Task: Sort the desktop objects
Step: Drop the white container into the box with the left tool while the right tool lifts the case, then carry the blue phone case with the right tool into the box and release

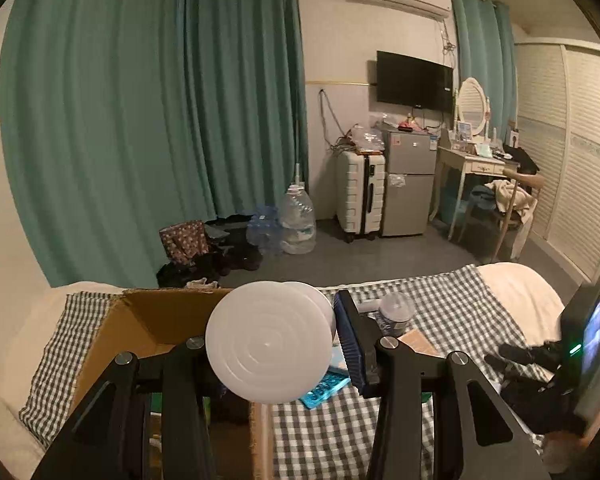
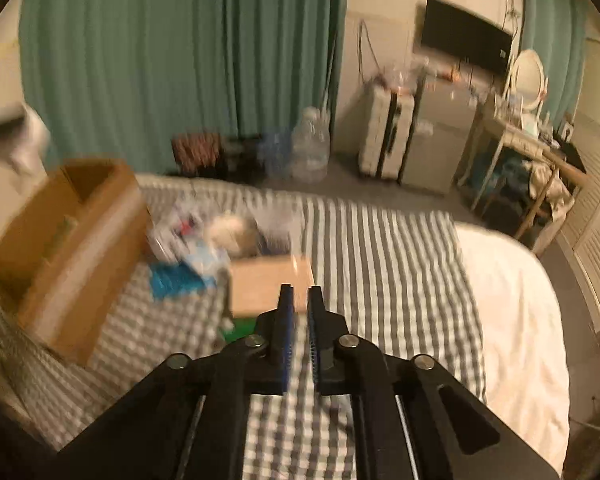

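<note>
Fingers: left gripper (image 1: 274,354) held a round white lid (image 1: 269,342) over the cardboard box (image 1: 148,320), likely to drop in | right gripper (image 2: 298,300) nearly closed, empty.

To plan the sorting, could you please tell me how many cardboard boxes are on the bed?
2. A large open box stands at the left of the checked cloth; a smaller box lies right of it. Others may be hidden.

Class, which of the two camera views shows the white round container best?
The left wrist view: the white round container sits sharp, filling the left gripper. The right wrist view shows only a blurred white shape at its left edge, not identifiable.
</note>
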Tool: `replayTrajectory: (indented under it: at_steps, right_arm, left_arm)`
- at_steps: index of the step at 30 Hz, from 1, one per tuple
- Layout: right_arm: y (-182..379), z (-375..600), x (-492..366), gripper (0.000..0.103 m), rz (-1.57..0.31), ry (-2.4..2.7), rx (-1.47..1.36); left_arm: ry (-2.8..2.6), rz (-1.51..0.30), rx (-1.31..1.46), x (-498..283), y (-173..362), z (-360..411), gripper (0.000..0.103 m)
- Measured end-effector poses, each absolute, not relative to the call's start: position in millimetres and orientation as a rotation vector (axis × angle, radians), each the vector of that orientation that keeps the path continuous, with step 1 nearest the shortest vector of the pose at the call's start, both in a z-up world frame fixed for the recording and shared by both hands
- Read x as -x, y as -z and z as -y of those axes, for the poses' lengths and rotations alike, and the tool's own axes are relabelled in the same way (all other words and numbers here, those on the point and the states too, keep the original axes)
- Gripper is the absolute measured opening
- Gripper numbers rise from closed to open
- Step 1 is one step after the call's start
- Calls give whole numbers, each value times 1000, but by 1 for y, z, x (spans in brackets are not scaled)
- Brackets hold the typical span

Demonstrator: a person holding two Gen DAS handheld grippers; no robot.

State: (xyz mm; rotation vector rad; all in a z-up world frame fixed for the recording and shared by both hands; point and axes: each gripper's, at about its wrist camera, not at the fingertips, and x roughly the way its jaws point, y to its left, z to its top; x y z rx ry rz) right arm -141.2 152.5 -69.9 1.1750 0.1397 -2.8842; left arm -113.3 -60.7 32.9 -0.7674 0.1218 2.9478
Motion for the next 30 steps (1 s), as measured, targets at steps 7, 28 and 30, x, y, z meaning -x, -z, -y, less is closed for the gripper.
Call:
replayTrajectory:
  at_steps: [7,28,30]
  right_arm:
    - [155,-207,142,60,-193,2791,-1512]
    - [196,-215,166,48,-393,2526,-1628]
    - [188,-211,169,48,-361,2555,-1596]
  left_arm:
    - [-2999,-54,830,121,-27,94,44]
    - [-3138,57,1105,139,9,175,44]
    - [-3134,62,1110,140,10,176,44]
